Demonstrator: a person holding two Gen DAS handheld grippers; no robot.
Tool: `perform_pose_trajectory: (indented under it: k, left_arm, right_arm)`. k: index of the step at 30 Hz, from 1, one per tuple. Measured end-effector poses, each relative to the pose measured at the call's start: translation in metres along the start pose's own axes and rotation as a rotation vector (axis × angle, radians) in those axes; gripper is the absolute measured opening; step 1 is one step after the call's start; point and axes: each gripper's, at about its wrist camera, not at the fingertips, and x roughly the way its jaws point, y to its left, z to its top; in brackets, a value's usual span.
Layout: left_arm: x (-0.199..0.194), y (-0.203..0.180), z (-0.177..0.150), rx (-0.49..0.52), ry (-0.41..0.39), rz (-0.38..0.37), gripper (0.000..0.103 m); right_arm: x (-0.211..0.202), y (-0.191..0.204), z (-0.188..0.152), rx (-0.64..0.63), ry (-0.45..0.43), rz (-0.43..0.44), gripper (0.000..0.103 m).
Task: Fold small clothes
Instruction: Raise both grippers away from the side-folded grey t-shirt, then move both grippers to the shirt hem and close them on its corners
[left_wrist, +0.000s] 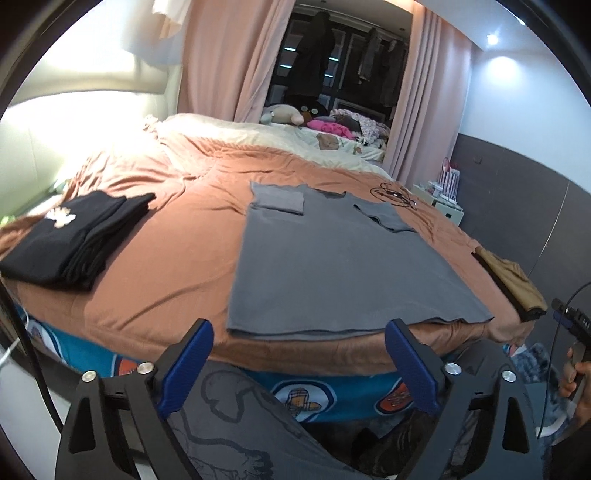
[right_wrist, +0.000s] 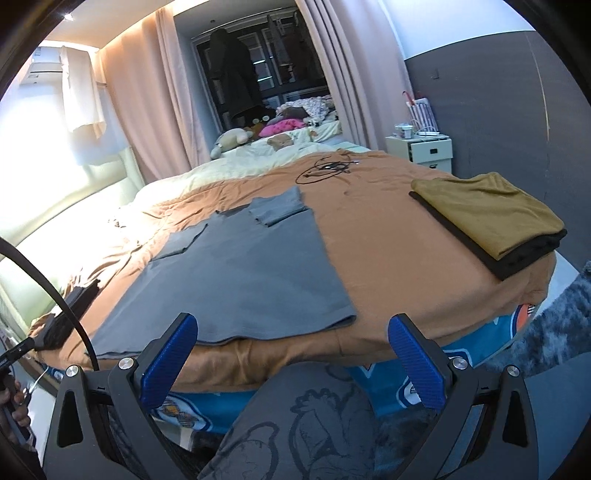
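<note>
Both sets of jaws stand spread and empty, left gripper (left_wrist: 299, 365) and right gripper (right_wrist: 293, 363) short of the bed (left_wrist: 177, 236). The grey T-shirt (left_wrist: 332, 266) lies flat at twelve o'clock, sleeves folded in (body fold apparently left). Folded piles: black (left_wrist: 70, 240) at ten o'clock, mustard (right_wrist: 491, 218) at two. No readable writing.

The bed (left_wrist: 177, 236) carries an orange-brown cover. Flat on it, near the foot edge, lies a grey T-shirt (left_wrist: 325, 266), both sleeves folded inward. A folded black stack (left_wrist: 70, 240) (pale print on top) sits toward one side; a mustard garment on a black one (right_wrist: 491, 225) sits by the opposite corner. A tangled black cable (right_wrist: 327, 168) lies further up, and soft toys (right_wrist: 236, 138) lie at the far end.
</note>
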Motion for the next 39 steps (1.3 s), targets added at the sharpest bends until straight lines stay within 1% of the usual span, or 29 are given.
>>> perform_pose_trajectory:
  k: [1, 2, 3, 4, 5, 6, 8, 9, 10, 11, 12, 16, 17, 18, 21, 24, 27, 29, 33, 35, 37, 39]
  left_arm:
    - [-0.002, 0.004, -0.001, -0.026, 0.007, -0.012, 0.086]
    - [-0.003, 0.007, -0.002, -0.048, 0.017, -0.026, 0.084]
    - [-0.006, 0.011, -0.003, -0.074, 0.026, -0.041, 0.08]
    - [-0.011, 0.016, -0.004, -0.101, 0.024, -0.058, 0.079]
    - [-0.013, 0.018, -0.004, -0.108, 0.02, -0.064, 0.079]
    - [-0.015, 0.019, -0.004, -0.109, 0.018, -0.065, 0.079]
    - [-0.017, 0.023, -0.005, -0.121, 0.022, -0.062, 0.077]
    - [-0.017, 0.026, -0.006, -0.139, 0.025, -0.073, 0.074]
    - [-0.017, 0.03, -0.006, -0.164, 0.029, -0.09, 0.071]
    - [-0.016, 0.033, -0.006, -0.175, 0.032, -0.094, 0.071]
    - [-0.014, 0.036, -0.007, -0.19, 0.035, -0.095, 0.07]
    - [-0.001, 0.052, -0.005, -0.272, 0.051, -0.111, 0.068]
    - [0.005, 0.056, -0.004, -0.295, 0.061, -0.113, 0.067]
    - [0.008, 0.06, -0.004, -0.308, 0.067, -0.118, 0.066]
    - [0.027, 0.074, -0.002, -0.364, 0.097, -0.12, 0.062]
    - [0.055, 0.084, -0.002, -0.424, 0.133, -0.12, 0.062]
    - [0.081, 0.092, -0.002, -0.47, 0.174, -0.128, 0.058]
    - [0.098, 0.095, -0.002, -0.486, 0.201, -0.129, 0.057]
    - [0.131, 0.105, -0.002, -0.517, 0.251, -0.093, 0.057]
    - [0.144, 0.108, -0.002, -0.526, 0.274, -0.094, 0.057]
    - [0.152, 0.11, -0.003, -0.531, 0.288, -0.092, 0.057]
    - [0.159, 0.112, -0.004, -0.547, 0.299, -0.108, 0.057]
  right_arm:
    - [-0.002, 0.001, 0.0, 0.003, 0.0, 0.003, 0.103]
    - [-0.004, 0.002, -0.001, 0.008, -0.001, -0.002, 0.102]
    - [-0.005, 0.001, 0.0, 0.014, -0.002, -0.004, 0.1]
    - [-0.007, 0.0, 0.0, 0.021, 0.001, 0.002, 0.095]
    - [-0.008, -0.001, 0.001, 0.028, 0.005, 0.015, 0.091]
    - [-0.01, -0.004, 0.001, 0.039, 0.011, 0.033, 0.09]
    - [-0.014, -0.011, 0.0, 0.07, 0.018, 0.032, 0.089]
    - [-0.016, -0.015, -0.001, 0.089, 0.022, 0.04, 0.089]
    - [-0.015, -0.017, -0.001, 0.097, 0.029, 0.045, 0.088]
    - [-0.014, -0.018, -0.001, 0.101, 0.038, 0.044, 0.083]
    - [-0.012, -0.021, -0.002, 0.104, 0.047, 0.04, 0.081]
    - [0.0, -0.036, 0.001, 0.165, 0.068, 0.048, 0.077]
    - [0.006, -0.04, 0.003, 0.187, 0.074, 0.058, 0.073]
    - [0.01, -0.041, 0.005, 0.204, 0.079, 0.067, 0.072]
    - [0.03, -0.05, 0.007, 0.245, 0.107, 0.072, 0.071]
    - [0.053, -0.058, 0.009, 0.279, 0.144, 0.075, 0.068]
    - [0.08, -0.065, 0.011, 0.31, 0.18, 0.081, 0.066]
    - [0.094, -0.069, 0.015, 0.327, 0.195, 0.086, 0.066]
    - [0.127, -0.077, 0.024, 0.355, 0.229, 0.074, 0.066]
    - [0.143, -0.082, 0.028, 0.367, 0.246, 0.063, 0.066]
    - [0.151, -0.084, 0.034, 0.379, 0.246, 0.059, 0.066]
    - [0.16, -0.086, 0.041, 0.385, 0.243, 0.053, 0.066]
